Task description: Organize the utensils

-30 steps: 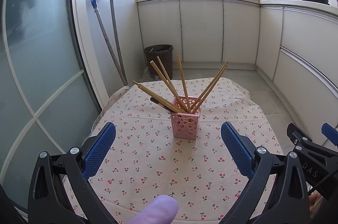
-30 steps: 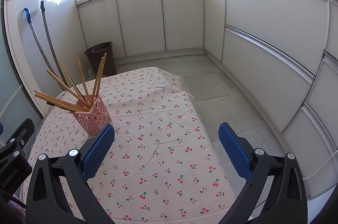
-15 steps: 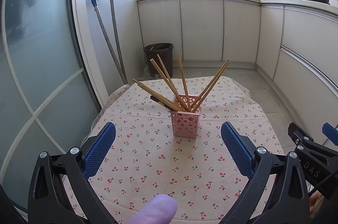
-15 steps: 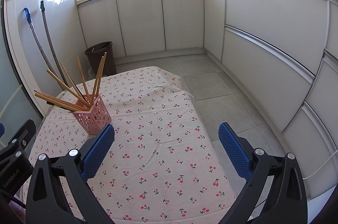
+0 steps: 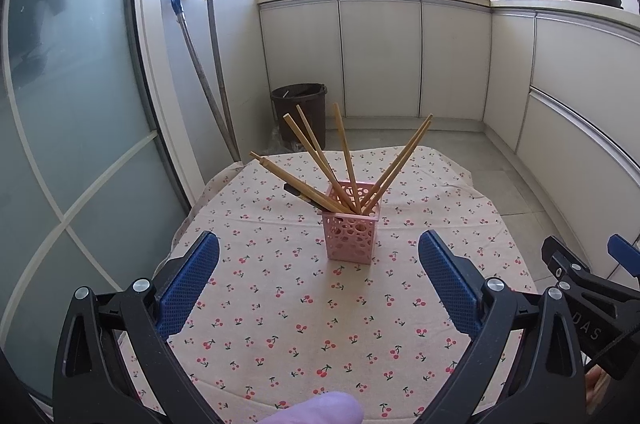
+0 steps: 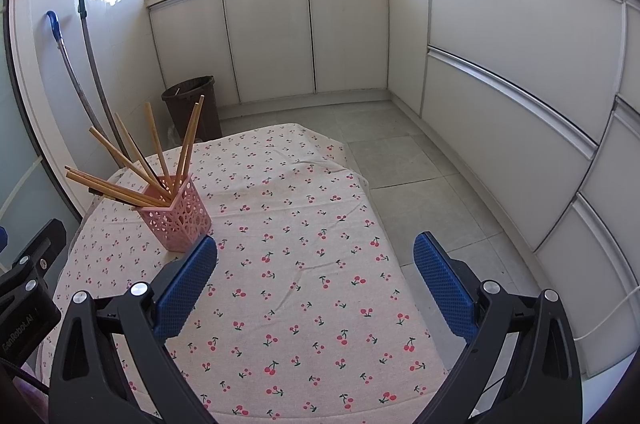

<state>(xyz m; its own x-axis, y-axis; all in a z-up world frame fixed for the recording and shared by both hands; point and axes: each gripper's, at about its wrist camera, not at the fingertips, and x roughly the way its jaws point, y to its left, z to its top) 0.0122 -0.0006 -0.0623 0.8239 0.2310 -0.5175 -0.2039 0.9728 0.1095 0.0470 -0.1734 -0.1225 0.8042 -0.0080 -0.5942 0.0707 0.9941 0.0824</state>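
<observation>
A pink perforated holder (image 5: pixel 350 238) (image 6: pixel 176 220) stands upright near the middle of a table covered with a cherry-print cloth (image 5: pixel 320 324) (image 6: pixel 304 264). Several wooden chopsticks (image 5: pixel 316 156) (image 6: pixel 132 160) fan out of it, along with one dark-tipped utensil lying low to the left. My left gripper (image 5: pixel 318 276) is open, pulled back in front of the holder with nothing between its blue pads. My right gripper (image 6: pixel 316 276) is open too, to the right of the holder and nearer than it, over bare cloth.
A dark bin (image 5: pixel 300 104) and two mop handles (image 5: pixel 196 72) stand beyond the table's far edge. White cabinets (image 6: pixel 500 64) line the back and right. A glass door (image 5: pixel 60 144) is at the left. Tiled floor (image 6: pixel 420 176) lies right of the table. A fingertip (image 5: pixel 316 410) shows at the bottom.
Both grippers have drawn back slightly from the holder; it looks a little farther and smaller. Both stay open and empty. The chopsticks have not shifted.
</observation>
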